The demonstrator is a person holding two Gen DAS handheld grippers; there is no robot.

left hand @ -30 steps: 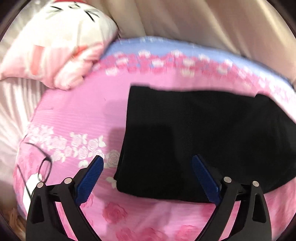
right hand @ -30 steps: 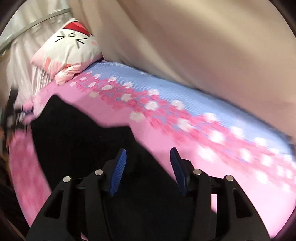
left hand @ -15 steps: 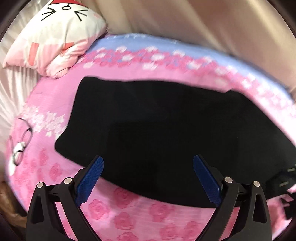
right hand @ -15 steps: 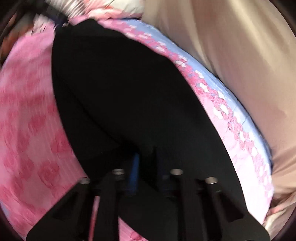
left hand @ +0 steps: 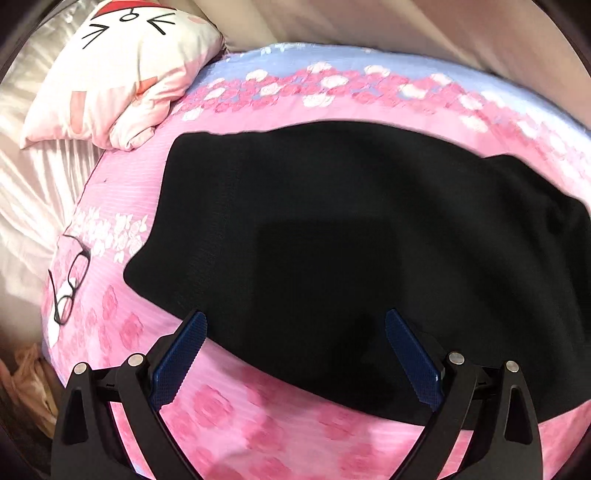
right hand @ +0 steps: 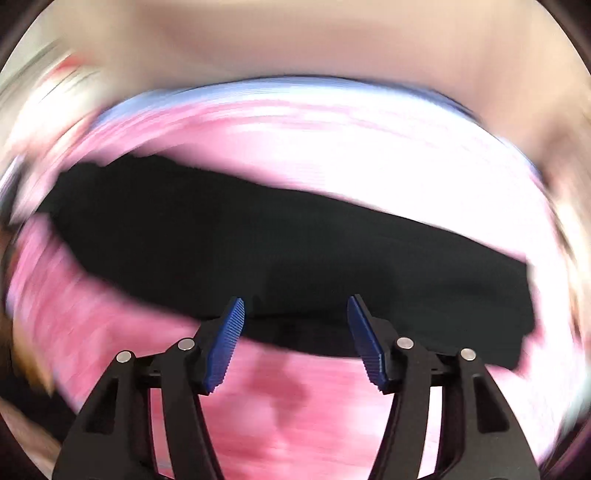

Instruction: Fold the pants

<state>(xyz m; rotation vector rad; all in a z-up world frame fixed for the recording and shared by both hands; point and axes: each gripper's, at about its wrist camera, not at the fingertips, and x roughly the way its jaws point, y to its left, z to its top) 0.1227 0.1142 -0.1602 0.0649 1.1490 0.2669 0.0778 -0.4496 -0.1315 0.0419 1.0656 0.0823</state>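
Note:
The black pants (left hand: 362, 251) lie flat and folded on the pink rose-print bedsheet (left hand: 258, 424), stretching from centre to the right edge. My left gripper (left hand: 295, 325) hovers over their near edge, wide open, with nothing between its blue pads. In the blurred right wrist view the same pants (right hand: 258, 251) spread across the middle. My right gripper (right hand: 295, 306) hangs above their near edge with its jaws opening; nothing is pinched between the blue pads.
A white and pink cartoon-cat pillow (left hand: 122, 70) lies at the bed's far left corner. Black-rimmed glasses (left hand: 70, 280) rest on the sheet near the left edge. Beige curtain or wall (left hand: 406, 26) runs behind the bed. Pale satin fabric (left hand: 29, 184) hangs left.
My right gripper closed on the pants, then let go and opened, swinging fast. My left gripper slid over the pants and stayed open; the pants now lie shorter.

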